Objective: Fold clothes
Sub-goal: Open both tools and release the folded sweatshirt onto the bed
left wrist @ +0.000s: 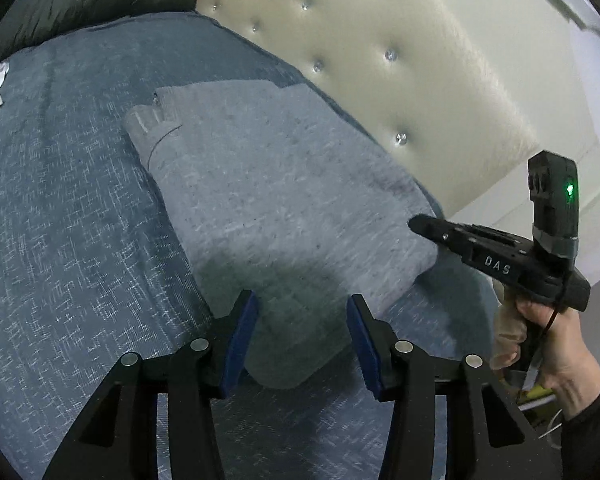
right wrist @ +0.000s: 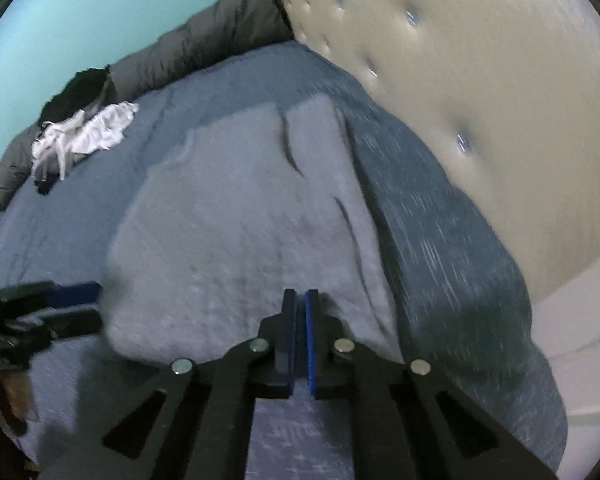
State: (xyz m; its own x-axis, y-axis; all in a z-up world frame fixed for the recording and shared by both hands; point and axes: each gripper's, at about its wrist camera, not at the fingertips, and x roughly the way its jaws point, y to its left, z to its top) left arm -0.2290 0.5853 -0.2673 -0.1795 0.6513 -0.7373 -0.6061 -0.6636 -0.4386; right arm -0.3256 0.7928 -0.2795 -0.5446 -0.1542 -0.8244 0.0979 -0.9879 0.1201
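A folded grey garment (left wrist: 268,208) is laid flat on a blue woven bedspread (left wrist: 60,240), close to the cream tufted headboard (left wrist: 360,40) that runs toward two o'clock in the left wrist view. In the right wrist view the same garment is spread across the centre, with two dark creases toward one o'clock of its middle.

The left gripper (left wrist: 302,336) is seen with its blue-padded jaws parted to a moderate gap. The near edge of the garment is framed between them, but no cloth is pressed by either pad, so nothing is held. In the right wrist view it shows only as a blurred shape at nine o'clock, beside the garment's left edge.

The right gripper (right wrist: 301,340) is closed, its blue pads nearly meeting with only a thin slit between them. It is poised over the near edge of the garment, and it cannot be told whether any cloth is pinched. In the left wrist view it is held by a hand (left wrist: 556,344) at four o'clock, its tip at the garment's right edge.

A crumpled white cloth (right wrist: 84,132) is left at ten o'clock on the bedspread, beside a grey quilted cover (right wrist: 204,36) along the far edge.
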